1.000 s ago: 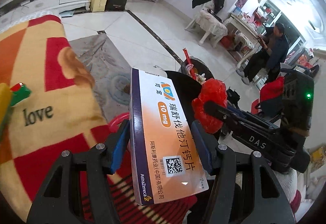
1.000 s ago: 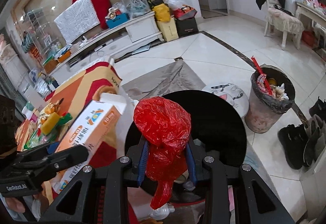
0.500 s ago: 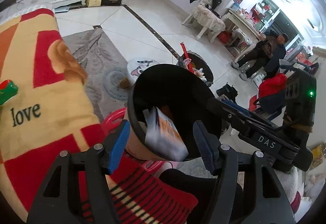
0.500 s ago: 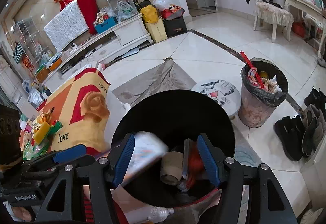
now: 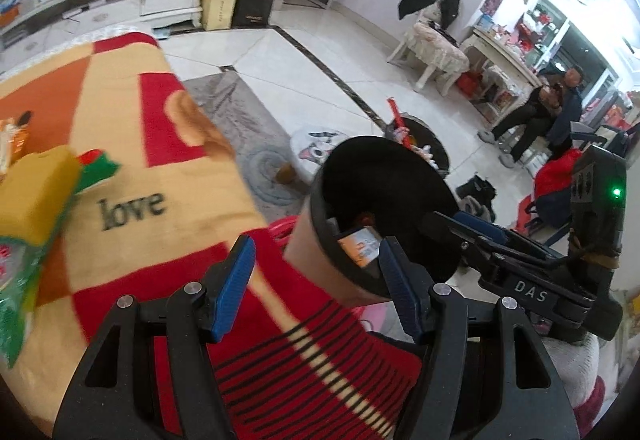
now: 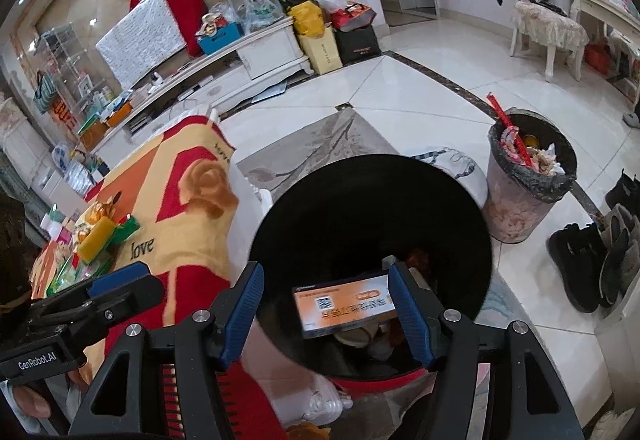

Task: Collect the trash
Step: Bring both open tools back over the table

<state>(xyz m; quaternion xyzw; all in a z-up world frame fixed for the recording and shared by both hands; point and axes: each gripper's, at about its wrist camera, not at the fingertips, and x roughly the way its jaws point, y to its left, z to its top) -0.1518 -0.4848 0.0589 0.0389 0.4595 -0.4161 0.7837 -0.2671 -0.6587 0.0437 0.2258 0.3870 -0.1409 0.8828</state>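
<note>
Well, both pairs of jaws stand parted and empty. The right gripper (image 6: 326, 310) hangs straight over the round black-lined waste bin with a pinkish outer wall (image 6: 448, 200), blue pads apart with nothing clamped; the flat orange-and-white medicine carton (image 6: 346, 302) seen between them lies down inside the bin, on top of other rubbish. The left gripper (image 5: 316, 286) hovers just beside that bin, over the edge of the worktop's red, orange and cream blanket printed with the word "love" (image 5: 132, 206), its jaws about half spread, bare too. From its camera a corner of the carton (image 5: 358, 246) peeks above the bin's near rim (image 5: 320, 216).

So, as I read it, a drop-off is done and the hunt for the next piece begins. Out to the left on the blanket sits a little heap: a yellow block-shaped packet (image 6: 96, 238) with green-and-red crinkly wrappers (image 6: 126, 228) beside it, well apart from both grippers. That looks the likeliest trash left, though whether it really is rubbish I cannot say.

The next move calls for swinging a gripper away from the bin and across the blanket, with jaws kept apart. Those soft wrappers may slide or crumple, so a low, square approach would suit. Further off on the floor stands a second, grey-lined bin already heaped full (image 6: 528, 176).
</note>
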